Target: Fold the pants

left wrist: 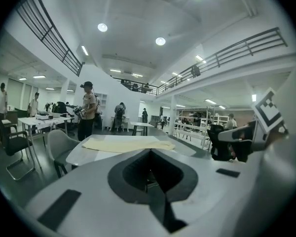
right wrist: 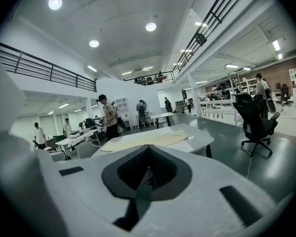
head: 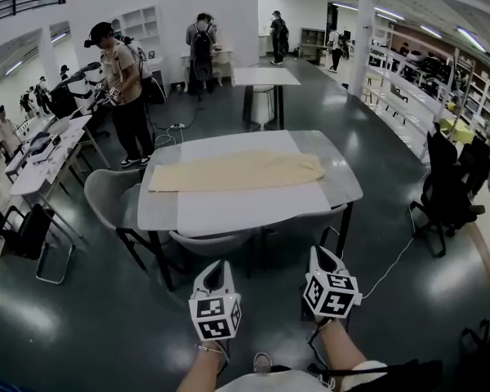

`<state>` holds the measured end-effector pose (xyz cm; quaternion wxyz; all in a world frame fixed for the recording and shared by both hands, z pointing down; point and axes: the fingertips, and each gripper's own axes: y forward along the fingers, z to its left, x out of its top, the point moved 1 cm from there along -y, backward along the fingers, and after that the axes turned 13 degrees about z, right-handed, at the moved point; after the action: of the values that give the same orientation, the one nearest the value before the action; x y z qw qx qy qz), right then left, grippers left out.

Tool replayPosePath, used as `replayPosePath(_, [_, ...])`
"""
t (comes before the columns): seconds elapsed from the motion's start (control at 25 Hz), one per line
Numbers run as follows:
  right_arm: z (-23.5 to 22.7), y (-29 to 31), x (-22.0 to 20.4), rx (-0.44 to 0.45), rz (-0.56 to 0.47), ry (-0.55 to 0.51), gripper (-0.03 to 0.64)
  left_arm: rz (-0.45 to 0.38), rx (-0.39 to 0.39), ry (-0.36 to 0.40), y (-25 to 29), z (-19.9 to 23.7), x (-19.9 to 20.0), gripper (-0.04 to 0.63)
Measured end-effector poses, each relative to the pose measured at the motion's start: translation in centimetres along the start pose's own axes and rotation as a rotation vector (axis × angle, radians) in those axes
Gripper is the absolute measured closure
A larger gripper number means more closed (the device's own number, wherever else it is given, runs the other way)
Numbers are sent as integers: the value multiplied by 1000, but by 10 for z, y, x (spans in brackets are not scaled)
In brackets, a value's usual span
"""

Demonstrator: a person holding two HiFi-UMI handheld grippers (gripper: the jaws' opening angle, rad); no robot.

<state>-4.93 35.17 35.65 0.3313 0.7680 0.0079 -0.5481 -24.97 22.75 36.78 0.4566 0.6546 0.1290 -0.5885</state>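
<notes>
My left gripper [head: 220, 265] and right gripper [head: 320, 252], jaws closed and empty, well short of the pants [head: 237, 171] (chair [head: 208, 242] between); arriving shut, I'd rumple them.

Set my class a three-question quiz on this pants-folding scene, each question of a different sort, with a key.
1. True or false: the right gripper is gripping the pants.
2. Where is the left gripper? A) resting on the pants B) short of the table, apart from it C) under the table
3. Fill in: the pants' colour is ___.
Key: 1 false; 2 B; 3 cream.
</notes>
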Motion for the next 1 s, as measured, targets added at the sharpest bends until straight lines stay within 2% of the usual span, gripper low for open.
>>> replayPosePath(0.32, [-29, 75, 29, 20, 39, 31, 624, 32, 29, -5, 73, 4, 27, 594])
replayPosePath(0.64, [-51, 144, 52, 2, 67, 44, 624, 58, 4, 6, 152, 9, 50, 594])
replayPosePath(1.0, [-70, 259, 124, -30, 59, 44, 624, 30, -32, 4, 287, 34, 123, 594])
